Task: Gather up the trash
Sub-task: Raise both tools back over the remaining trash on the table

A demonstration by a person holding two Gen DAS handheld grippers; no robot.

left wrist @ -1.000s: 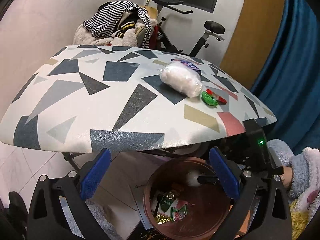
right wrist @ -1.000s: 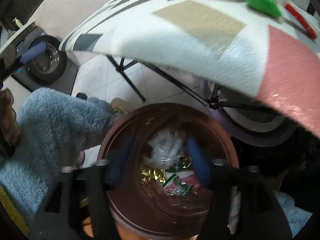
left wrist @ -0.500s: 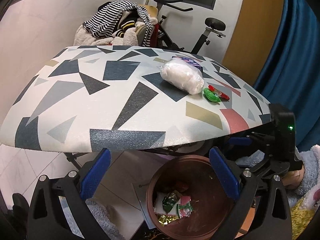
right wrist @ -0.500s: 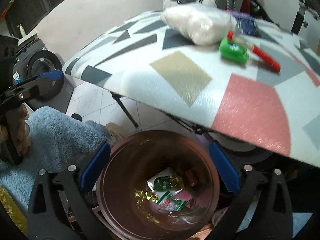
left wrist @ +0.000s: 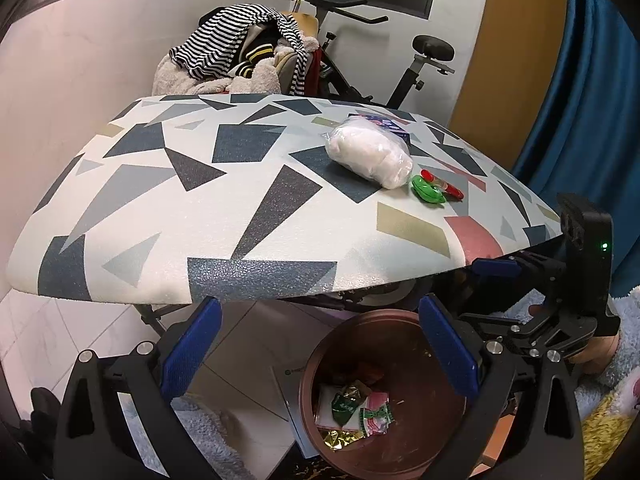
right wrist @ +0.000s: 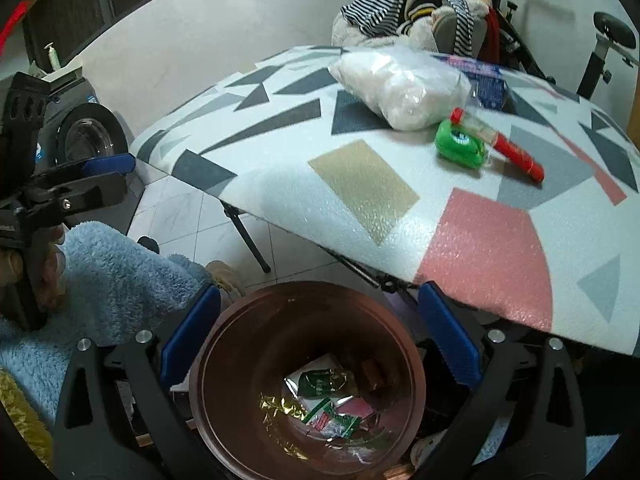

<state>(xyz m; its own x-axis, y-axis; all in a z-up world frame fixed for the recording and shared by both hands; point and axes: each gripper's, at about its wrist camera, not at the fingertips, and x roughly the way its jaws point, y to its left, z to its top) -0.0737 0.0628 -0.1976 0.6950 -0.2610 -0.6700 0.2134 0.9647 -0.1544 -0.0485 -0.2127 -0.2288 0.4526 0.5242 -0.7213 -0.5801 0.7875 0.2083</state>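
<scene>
Below the right gripper (right wrist: 318, 340) (jaws spread), wrappers (right wrist: 328, 404) fill the bin (right wrist: 240, 432).

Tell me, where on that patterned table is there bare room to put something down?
The table is bare across its whole left and near part, up to the white plastic bag. The crowded spot is the far right: the bag, the blue packet behind it, the green tape dispenser and the red pen lie close together there.

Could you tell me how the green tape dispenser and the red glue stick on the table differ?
The green tape dispenser is squat and rounded, while the red glue stick is long and thin. The dispenser is green all over; the stick has a pale middle between its red ends. Both lie side by side on the patterned table, beside the white bag.
</scene>
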